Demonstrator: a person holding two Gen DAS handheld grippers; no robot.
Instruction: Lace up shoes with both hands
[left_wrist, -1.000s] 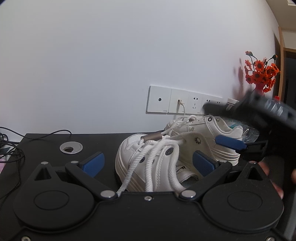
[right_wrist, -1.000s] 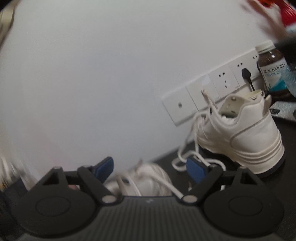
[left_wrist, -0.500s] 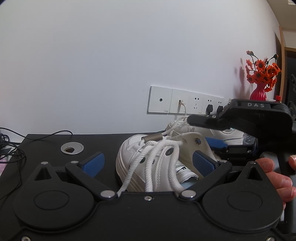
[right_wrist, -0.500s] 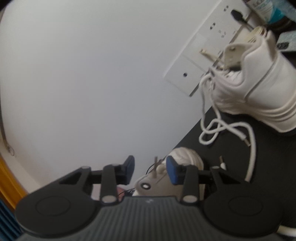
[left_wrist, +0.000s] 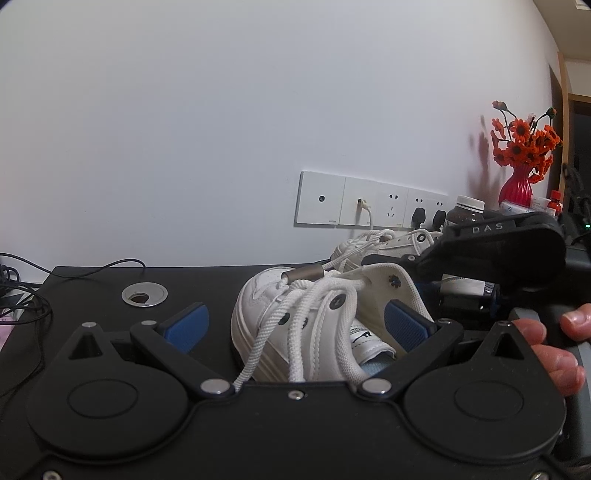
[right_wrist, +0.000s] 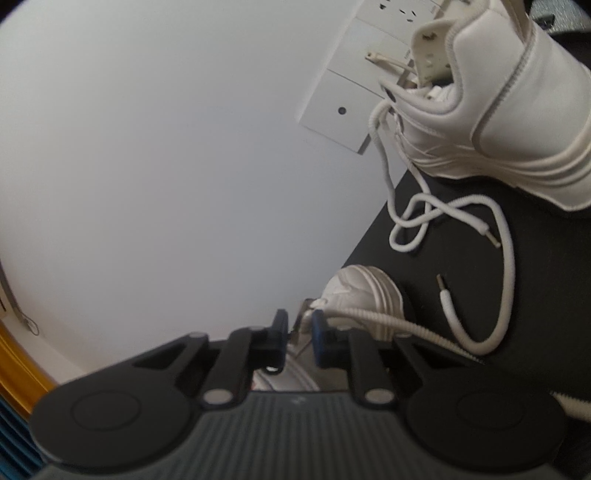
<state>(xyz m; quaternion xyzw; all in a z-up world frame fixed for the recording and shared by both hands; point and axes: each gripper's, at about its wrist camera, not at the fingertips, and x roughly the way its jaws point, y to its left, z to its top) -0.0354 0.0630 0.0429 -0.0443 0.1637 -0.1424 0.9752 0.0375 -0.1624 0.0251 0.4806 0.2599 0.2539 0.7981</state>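
Note:
A white shoe (left_wrist: 295, 314) with thick white laces (left_wrist: 266, 332) and a metal lace tip (left_wrist: 303, 275) stands on the black table (left_wrist: 92, 280), between the blue pads (left_wrist: 186, 325) of my left gripper (left_wrist: 295, 325). That gripper is open and touches nothing. My right gripper (right_wrist: 299, 328) comes in from the right, its black housing (left_wrist: 495, 251) held by a hand (left_wrist: 554, 343). Its jaws are closing and stand almost together, pinching the upper edge of this shoe's tongue (left_wrist: 388, 288). A second white shoe (right_wrist: 498, 122) stands behind, its loose lace (right_wrist: 461, 206) trailing on the table.
Wall sockets (left_wrist: 369, 201) run along the white wall behind the shoes. A brown bottle (left_wrist: 465, 210) and a red vase of orange flowers (left_wrist: 517, 184) stand at the back right. A metal cable hole (left_wrist: 144, 294) and black cables (left_wrist: 22, 295) lie at the left.
My right gripper rolled, moved in to the near shoe and closed from wide open to almost together on the tongue. The left gripper and both shoes stayed put.

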